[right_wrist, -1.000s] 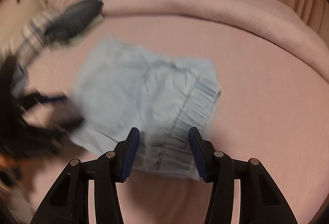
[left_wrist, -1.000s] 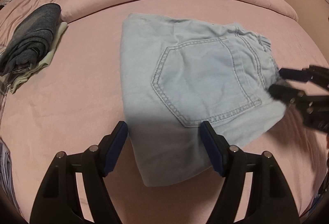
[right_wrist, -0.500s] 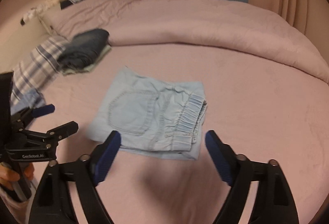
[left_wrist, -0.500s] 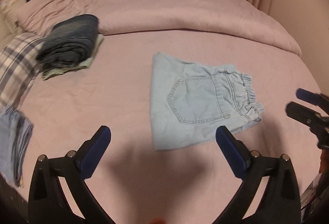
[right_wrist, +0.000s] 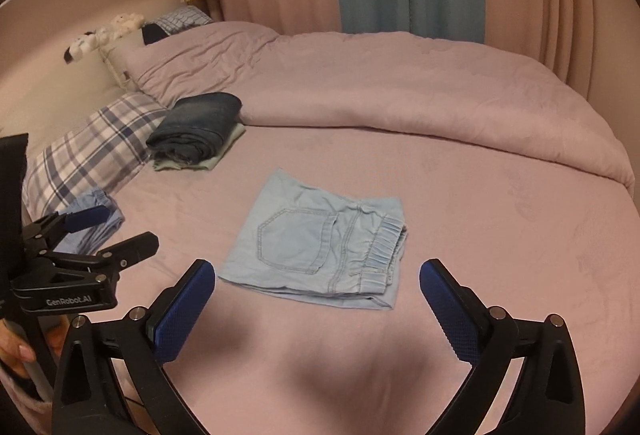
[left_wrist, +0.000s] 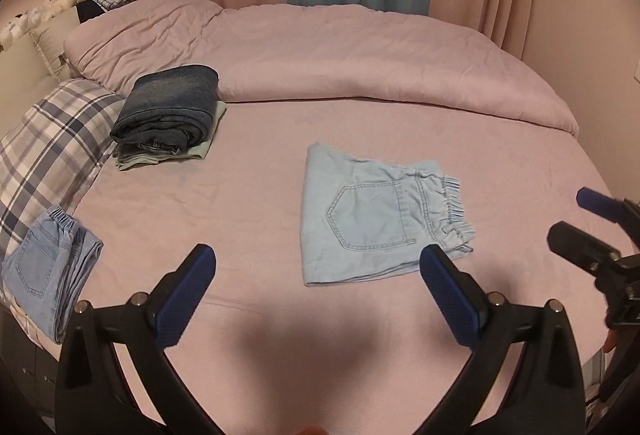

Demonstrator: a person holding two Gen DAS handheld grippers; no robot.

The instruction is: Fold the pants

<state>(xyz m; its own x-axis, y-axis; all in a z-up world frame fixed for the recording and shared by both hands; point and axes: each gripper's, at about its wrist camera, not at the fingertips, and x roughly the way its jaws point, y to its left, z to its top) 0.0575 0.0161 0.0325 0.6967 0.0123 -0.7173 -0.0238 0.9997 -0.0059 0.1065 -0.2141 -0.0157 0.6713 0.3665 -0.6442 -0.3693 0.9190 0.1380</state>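
Light blue denim pants (left_wrist: pixel 376 223) lie folded into a flat square on the pink bed, back pocket up, elastic waistband to the right; they also show in the right wrist view (right_wrist: pixel 320 243). My left gripper (left_wrist: pixel 316 287) is open and empty, held back above the bed's near edge, in front of the pants. My right gripper (right_wrist: pixel 316 299) is open and empty too, also held back from the pants. The right gripper shows at the right edge of the left wrist view (left_wrist: pixel 588 223). The left gripper shows at the left of the right wrist view (right_wrist: pixel 108 231).
A stack of folded dark jeans (left_wrist: pixel 168 111) on pale green cloth sits at the far left. Another folded light blue pair (left_wrist: pixel 48 267) lies on a plaid pillow (left_wrist: pixel 52 147) at the left edge. A rolled pink duvet (left_wrist: pixel 340 55) spans the back, with curtains behind it.
Both grippers have let go of the pants, opened wide and pulled back and up from them. The pants stay folded on the bed.
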